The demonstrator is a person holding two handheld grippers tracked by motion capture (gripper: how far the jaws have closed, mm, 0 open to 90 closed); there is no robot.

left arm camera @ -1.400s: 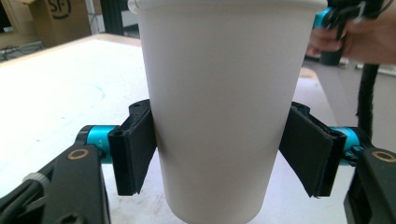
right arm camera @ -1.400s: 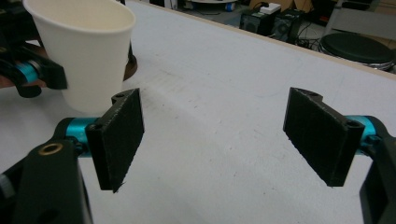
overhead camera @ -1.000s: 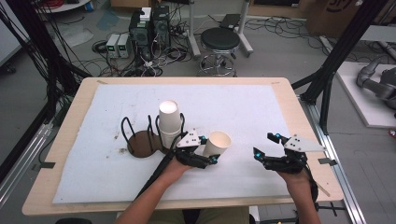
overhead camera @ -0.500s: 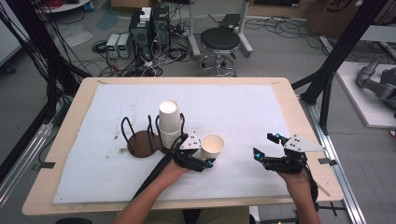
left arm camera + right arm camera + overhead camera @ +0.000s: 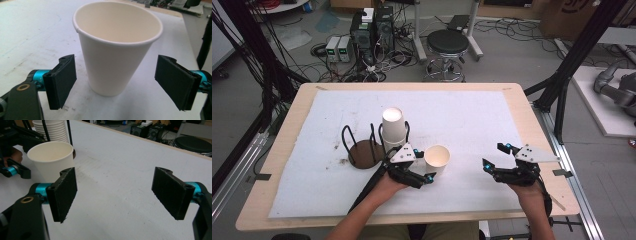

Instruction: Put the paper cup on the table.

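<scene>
A white paper cup (image 5: 437, 157) stands upright on the white mat, mouth up. In the left gripper view the cup (image 5: 112, 50) sits between the two black pads with a gap on each side. My left gripper (image 5: 426, 167) (image 5: 116, 82) has just been opening its jaws and is open around the cup without touching it. My right gripper (image 5: 495, 156) (image 5: 113, 192) rests open over bare mat at the right, nothing between its pads. From there the cup (image 5: 51, 157) shows to the left, farther off.
A stack of upside-down white cups (image 5: 393, 127) (image 5: 51, 128) stands in a black wire holder (image 5: 364, 152) with a brown base, just left of the left gripper. The wooden table (image 5: 532, 125) edges the mat. A stool and cabling lie beyond the far edge.
The left gripper shifted the cup slightly left and toward me, then its jaws spread and let the cup go. The right gripper has stayed still.
</scene>
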